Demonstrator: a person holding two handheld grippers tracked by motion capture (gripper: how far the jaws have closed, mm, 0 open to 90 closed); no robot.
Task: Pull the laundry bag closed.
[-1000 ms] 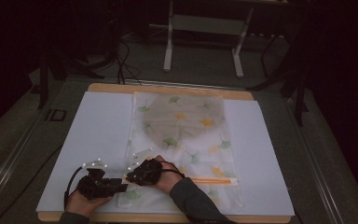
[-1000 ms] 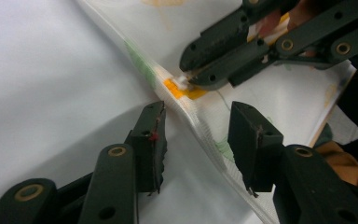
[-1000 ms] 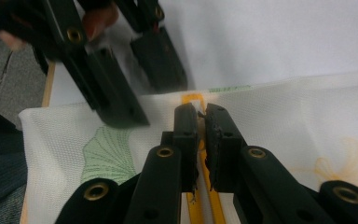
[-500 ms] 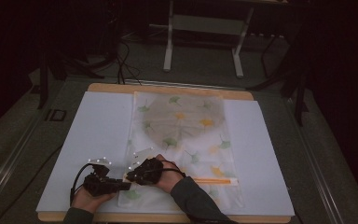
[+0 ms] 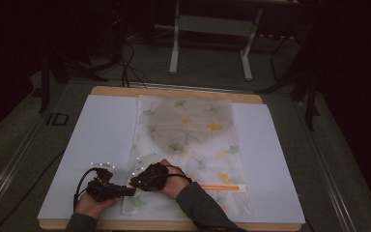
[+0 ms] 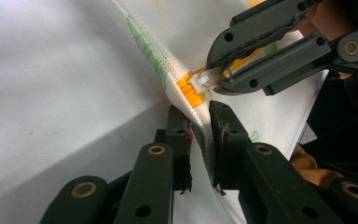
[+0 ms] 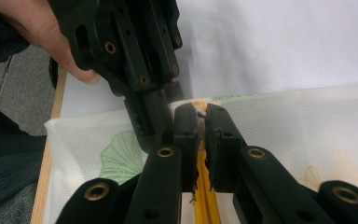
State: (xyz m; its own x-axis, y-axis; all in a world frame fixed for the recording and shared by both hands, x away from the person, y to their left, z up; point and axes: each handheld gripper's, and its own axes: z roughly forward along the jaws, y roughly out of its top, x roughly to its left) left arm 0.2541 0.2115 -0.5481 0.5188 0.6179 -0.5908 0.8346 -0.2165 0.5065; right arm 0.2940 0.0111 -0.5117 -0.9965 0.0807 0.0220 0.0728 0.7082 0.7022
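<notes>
Left gripper (image 5: pixel 125 191): mine, at the near left of the white sheet (image 5: pixel 77 145), pointing right toward the bag's near-left corner.
Left jaws: drawn narrow, with the bag's edge fabric pinched between the pads, just below the orange zipper end (image 6: pixel 189 88).
Bag (image 5: pixel 193 145): a translucent zip bag printed with green and yellow leaves, lying flat along the middle of the sheet; its zipper end is the near end, at my jaws.
Zipper slider (image 6: pixel 200 81): small and white, on the orange track, just beyond my left jaw tips and between the tips of my other gripper.
Right gripper (image 5: pixel 137 182): just right of the left one, tips nearly meeting it over the bag's corner.
Right jaws: narrow, closed around the white slider; in its own view (image 7: pixel 200 119) the orange track (image 7: pixel 200 196) runs down between the pads.
Table (image 5: pixel 174 92): wooden rim showing beyond the sheet's far edge.
</notes>
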